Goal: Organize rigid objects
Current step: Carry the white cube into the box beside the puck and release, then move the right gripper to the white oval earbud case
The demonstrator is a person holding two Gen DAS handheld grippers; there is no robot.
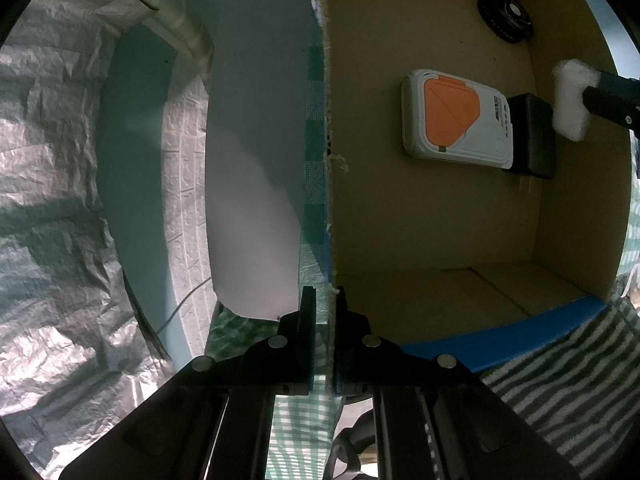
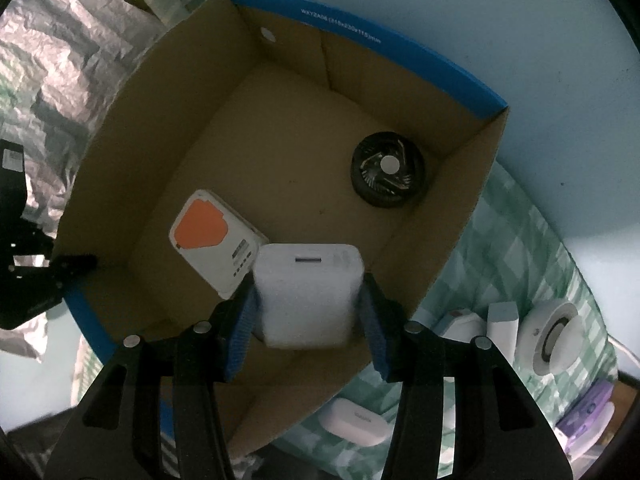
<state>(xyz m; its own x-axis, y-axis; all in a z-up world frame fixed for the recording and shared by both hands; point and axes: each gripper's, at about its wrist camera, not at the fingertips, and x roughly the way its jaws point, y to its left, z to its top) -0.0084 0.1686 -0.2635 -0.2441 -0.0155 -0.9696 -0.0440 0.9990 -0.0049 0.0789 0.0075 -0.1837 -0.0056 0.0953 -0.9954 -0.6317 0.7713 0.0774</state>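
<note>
Right gripper (image 2: 308, 312) clamps a smooth white rounded block (image 2: 306, 294) over the cardboard box (image 2: 400, 76), above the orange-labelled pack (image 2: 218, 240). Left gripper (image 1: 323, 320) pinches the box's frayed wall; ribbed black disc (image 2: 386, 178) lies inside.

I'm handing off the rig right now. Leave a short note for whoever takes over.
Left gripper: shut on the box wall, steadying it.
Right gripper: shut on a white power bank, held over the box.
In the box: orange-and-white device, black fan, and a black block beside the device.
Left to do: set the power bank in the box, then pack the white items on the cloth, such as the white case and round speaker.
</note>
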